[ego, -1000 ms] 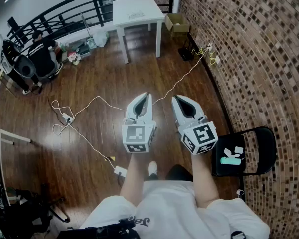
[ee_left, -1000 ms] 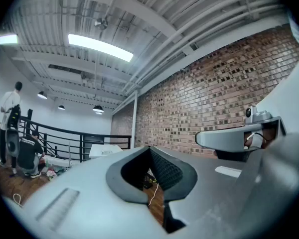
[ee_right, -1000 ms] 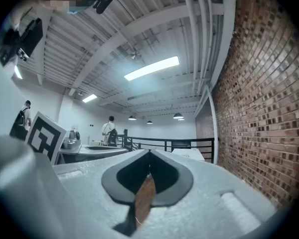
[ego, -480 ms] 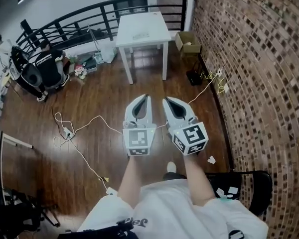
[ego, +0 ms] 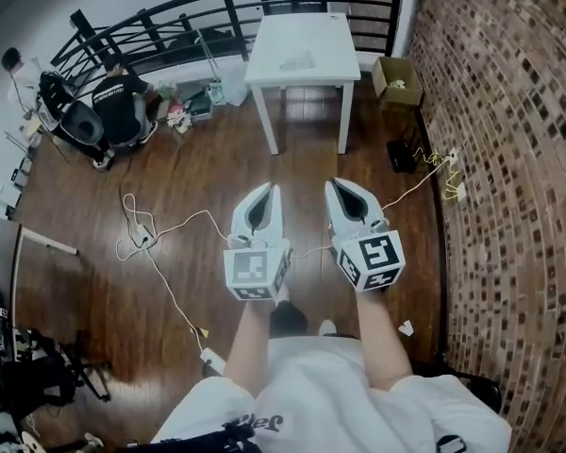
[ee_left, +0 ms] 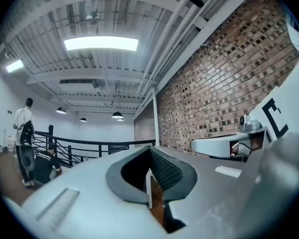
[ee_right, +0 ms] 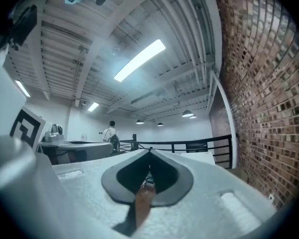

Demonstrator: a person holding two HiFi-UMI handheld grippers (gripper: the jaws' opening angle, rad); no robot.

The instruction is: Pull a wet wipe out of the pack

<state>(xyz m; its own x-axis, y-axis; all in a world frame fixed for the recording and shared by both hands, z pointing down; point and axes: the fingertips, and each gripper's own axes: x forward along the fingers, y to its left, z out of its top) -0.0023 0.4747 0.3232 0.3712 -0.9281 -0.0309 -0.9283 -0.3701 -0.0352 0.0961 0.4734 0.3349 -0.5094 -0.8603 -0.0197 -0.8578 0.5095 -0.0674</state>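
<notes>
Left gripper [ego: 267, 189] and right gripper [ego: 336, 184] point level, fingers clenched on nothing, because the wet wipe pack [ego: 297, 61], seemingly the small pale item on the white square worktop [ego: 328, 34], lies well ahead.

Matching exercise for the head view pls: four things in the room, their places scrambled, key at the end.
1. white square table
2. brown cardboard box
3. thin white cable
4. seated person in a black shirt

A. snaking over the dark wooden floor
B. upper left, by the black metal railing
C. top centre
D. beside the red brick wall

Pairs: 1-C, 2-D, 3-A, 4-B.
</notes>
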